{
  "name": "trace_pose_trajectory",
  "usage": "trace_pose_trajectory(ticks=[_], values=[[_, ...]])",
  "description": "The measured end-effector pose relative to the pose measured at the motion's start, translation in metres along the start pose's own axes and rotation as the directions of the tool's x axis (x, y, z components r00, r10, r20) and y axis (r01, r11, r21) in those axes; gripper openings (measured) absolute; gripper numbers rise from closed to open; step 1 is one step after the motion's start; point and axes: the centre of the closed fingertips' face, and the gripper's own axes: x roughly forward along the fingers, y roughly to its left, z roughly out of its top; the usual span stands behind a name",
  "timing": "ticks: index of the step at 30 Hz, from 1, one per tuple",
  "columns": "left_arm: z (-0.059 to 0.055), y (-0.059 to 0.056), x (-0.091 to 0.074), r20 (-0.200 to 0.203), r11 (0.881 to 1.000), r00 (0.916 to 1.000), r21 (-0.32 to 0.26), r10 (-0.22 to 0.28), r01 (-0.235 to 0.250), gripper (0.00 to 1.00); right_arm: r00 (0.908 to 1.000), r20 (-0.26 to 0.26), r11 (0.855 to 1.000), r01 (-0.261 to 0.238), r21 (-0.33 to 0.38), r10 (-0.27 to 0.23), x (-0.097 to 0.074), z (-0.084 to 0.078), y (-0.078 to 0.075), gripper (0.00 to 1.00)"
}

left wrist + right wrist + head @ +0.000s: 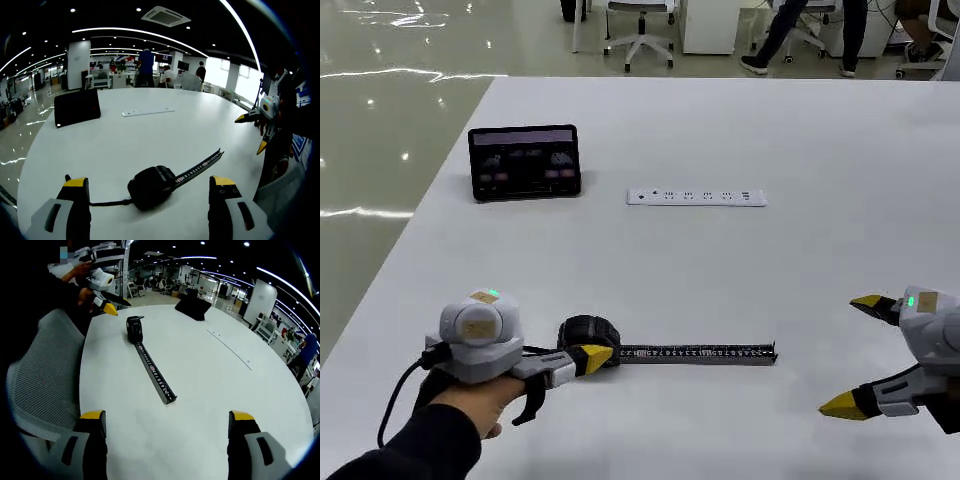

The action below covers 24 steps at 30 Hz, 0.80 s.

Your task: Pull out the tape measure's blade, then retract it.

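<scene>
The table (800,130) is white, and its left edge runs diagonally up the head view with polished floor beyond it. A dark tablet (525,160) stands near that edge, well apart from the work. The left gripper (149,182) sits at the near left corner, held in the person's hand (470,400). Its jaws are spread wide, one on each side of the tape measure's case (588,335), and the left gripper view shows a gap on both sides. A thin black strap (107,203) runs from the case toward one jaw. The blade (698,352) extends from the case to the right and lies flat on the table, ending in its hook (772,350). A white power strip (696,197) lies farther back, parallel to the blade and well clear of it. The right gripper (853,352) hovers to the right of the hook with its jaws spread and nothing between them. A stretch of bare table separates it from the blade end. Status, as judged: the pull-out step appears complete, and retraction is left to do. The blade's path back to the case is unobstructed. The bare surface on the right gives ample room for movement. On the left, the nearby table edge limits how far the case can safely shift that way.
</scene>
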Motion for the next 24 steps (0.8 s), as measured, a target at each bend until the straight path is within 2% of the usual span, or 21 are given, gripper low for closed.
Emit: trace_pose_trajectory(ticks=[3,6,9,11,14,17,22,24], values=[[0.000,0.009,0.002,0.016,0.995,0.9953,0.004,0.095,-0.095,1.00,0.9997,-0.008,0.999,-0.021,-0.031,0.021,0.006,0.003,-0.001,0.97],[-0.004,0.006,0.007,0.008,0.995,0.9954,-0.025,0.095,-0.095,1.00,0.9987,-0.022,0.997,-0.046,-0.059,0.045,0.014,0.006,0.000,0.96],[-0.010,0.002,0.011,-0.002,0.995,0.9950,-0.028,0.100,-0.100,1.00,0.9977,-0.034,0.995,-0.061,-0.082,0.059,0.021,0.009,-0.003,0.95],[-0.012,0.001,0.014,0.002,0.993,0.9929,-0.014,0.119,-0.119,1.00,0.9971,-0.039,0.994,-0.069,-0.090,0.066,0.026,0.013,-0.006,0.95],[-0.014,-0.002,0.017,0.002,0.990,0.9907,-0.023,0.136,-0.136,1.00,0.9951,-0.056,0.990,-0.087,-0.110,0.081,0.033,0.015,-0.009,0.94],[-0.013,-0.003,0.021,0.023,0.986,0.9859,-0.011,0.166,-0.165,1.00,0.9914,-0.083,0.984,-0.112,-0.135,0.101,0.040,0.016,-0.011,0.92],[-0.014,-0.007,0.030,0.038,0.984,0.9837,-0.044,0.176,-0.174,1.00,0.9805,-0.134,0.975,-0.163,-0.149,0.144,0.052,0.016,-0.015,0.90],[-0.014,-0.007,0.033,0.054,0.984,0.9836,-0.062,0.172,-0.169,1.00,0.9725,-0.169,0.969,-0.188,-0.160,0.161,0.055,0.014,-0.017,0.88]])
